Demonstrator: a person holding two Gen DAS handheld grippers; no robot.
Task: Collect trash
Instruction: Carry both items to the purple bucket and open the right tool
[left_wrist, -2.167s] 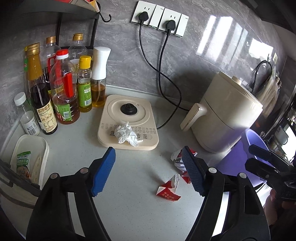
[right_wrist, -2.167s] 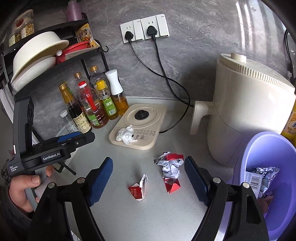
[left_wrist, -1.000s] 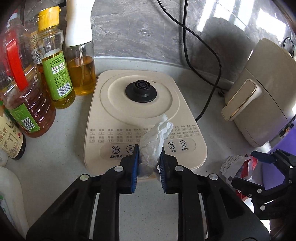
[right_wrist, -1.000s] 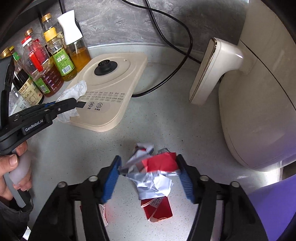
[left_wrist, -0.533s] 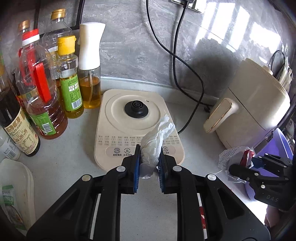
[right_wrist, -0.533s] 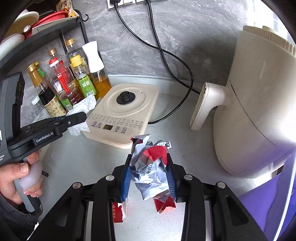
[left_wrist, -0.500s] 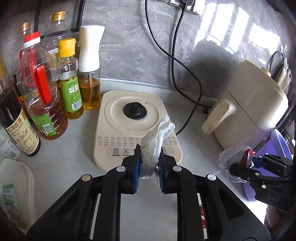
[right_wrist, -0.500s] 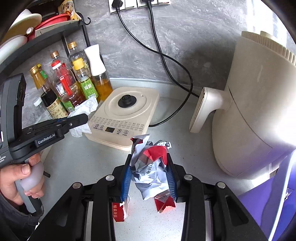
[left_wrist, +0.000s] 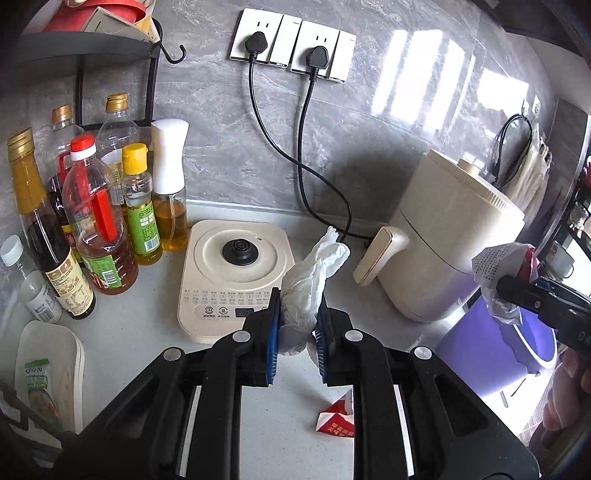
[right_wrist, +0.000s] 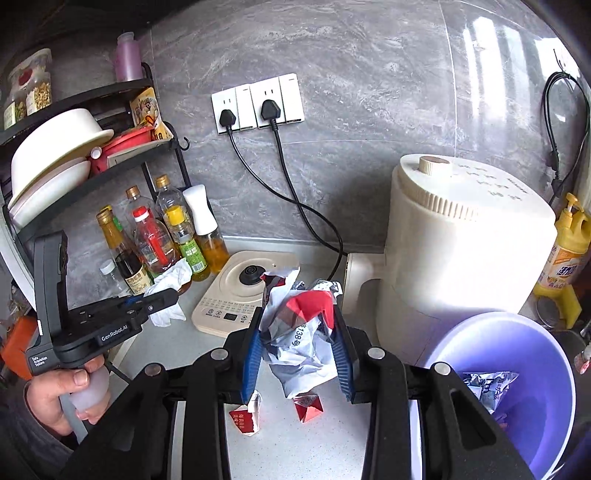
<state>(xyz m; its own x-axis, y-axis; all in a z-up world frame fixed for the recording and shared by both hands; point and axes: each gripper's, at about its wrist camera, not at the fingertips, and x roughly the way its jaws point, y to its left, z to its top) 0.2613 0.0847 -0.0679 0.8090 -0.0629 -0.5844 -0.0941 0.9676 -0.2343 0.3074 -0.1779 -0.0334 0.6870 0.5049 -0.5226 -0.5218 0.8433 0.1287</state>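
Note:
My left gripper (left_wrist: 295, 328) is shut on a crumpled white tissue (left_wrist: 310, 280), held up above the counter in front of the cream kettle base (left_wrist: 236, 273). The same tissue (right_wrist: 170, 284) shows in the right wrist view, pinched by the left gripper (right_wrist: 168, 295). My right gripper (right_wrist: 297, 350) is shut on a crumpled red, white and silver wrapper (right_wrist: 299, 332), lifted off the counter. That wrapper (left_wrist: 498, 273) hangs over the purple bin (left_wrist: 495, 350) in the left wrist view. The purple bin (right_wrist: 517, 354) sits low right and holds a foil wrapper (right_wrist: 487, 384). Two red scraps (right_wrist: 245, 415) (right_wrist: 308, 406) lie on the counter.
A cream air fryer (right_wrist: 458, 254) stands right of the kettle base (right_wrist: 243, 295). Several oil and sauce bottles (left_wrist: 99, 221) crowd the back left under a black rack (right_wrist: 74, 155) of bowls. Two black cords (left_wrist: 306, 166) run to wall sockets. A white tray (left_wrist: 48, 369) lies at the left.
Both grippers have risen and pulled back from the counter with their trash. The right gripper with the wrapper has moved toward the purple bin.

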